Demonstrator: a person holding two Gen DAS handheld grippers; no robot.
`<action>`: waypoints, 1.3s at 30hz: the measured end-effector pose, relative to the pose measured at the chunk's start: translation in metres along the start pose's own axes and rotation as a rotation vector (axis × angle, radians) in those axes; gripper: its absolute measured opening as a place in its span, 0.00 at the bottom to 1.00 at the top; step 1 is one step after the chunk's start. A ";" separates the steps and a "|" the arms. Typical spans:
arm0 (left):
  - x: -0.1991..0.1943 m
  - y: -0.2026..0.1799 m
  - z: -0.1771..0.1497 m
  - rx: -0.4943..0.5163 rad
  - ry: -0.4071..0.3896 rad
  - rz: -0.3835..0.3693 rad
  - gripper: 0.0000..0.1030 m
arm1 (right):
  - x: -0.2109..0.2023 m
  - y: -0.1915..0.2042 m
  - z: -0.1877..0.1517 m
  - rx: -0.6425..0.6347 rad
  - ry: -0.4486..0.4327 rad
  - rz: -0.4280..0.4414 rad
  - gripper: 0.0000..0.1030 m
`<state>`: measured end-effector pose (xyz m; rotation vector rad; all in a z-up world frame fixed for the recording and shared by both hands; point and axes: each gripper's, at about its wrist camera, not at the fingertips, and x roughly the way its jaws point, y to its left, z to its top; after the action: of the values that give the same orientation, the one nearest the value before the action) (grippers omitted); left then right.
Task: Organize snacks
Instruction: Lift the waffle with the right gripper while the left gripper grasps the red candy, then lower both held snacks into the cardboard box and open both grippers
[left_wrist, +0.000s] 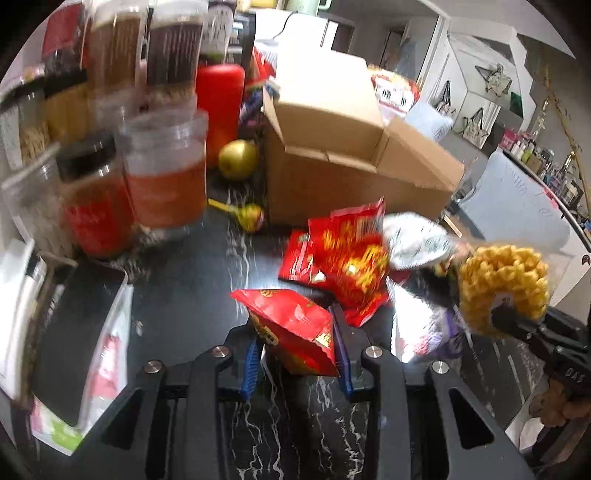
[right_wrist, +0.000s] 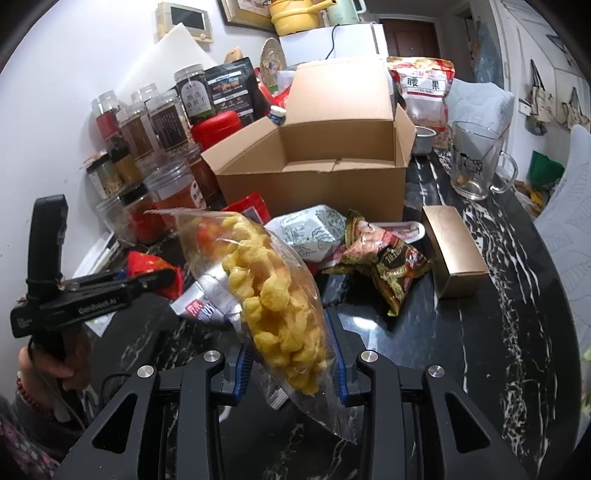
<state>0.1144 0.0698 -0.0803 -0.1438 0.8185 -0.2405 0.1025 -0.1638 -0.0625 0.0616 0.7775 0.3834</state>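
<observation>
The left gripper (left_wrist: 297, 345) tilts down over the black marble table (left_wrist: 192, 295), its jaws clamped on a red snack packet (left_wrist: 291, 325). The right gripper (right_wrist: 291, 363), angled likewise, pinches a clear bag of yellow puffs (right_wrist: 273, 288). Beyond both, behind loose packets, stands the open cardboard box (right_wrist: 314, 184)
</observation>
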 end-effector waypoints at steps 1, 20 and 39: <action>-0.004 -0.001 0.003 0.002 -0.012 0.001 0.32 | -0.001 0.000 0.002 0.000 -0.005 0.003 0.33; -0.044 -0.042 0.088 0.109 -0.245 -0.103 0.31 | -0.021 0.005 0.087 -0.066 -0.202 0.026 0.29; 0.003 -0.057 0.227 0.112 -0.407 -0.124 0.31 | 0.028 -0.023 0.220 -0.087 -0.310 0.023 0.29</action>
<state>0.2747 0.0220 0.0833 -0.1326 0.3913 -0.3595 0.2808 -0.1563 0.0713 0.0471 0.4538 0.4175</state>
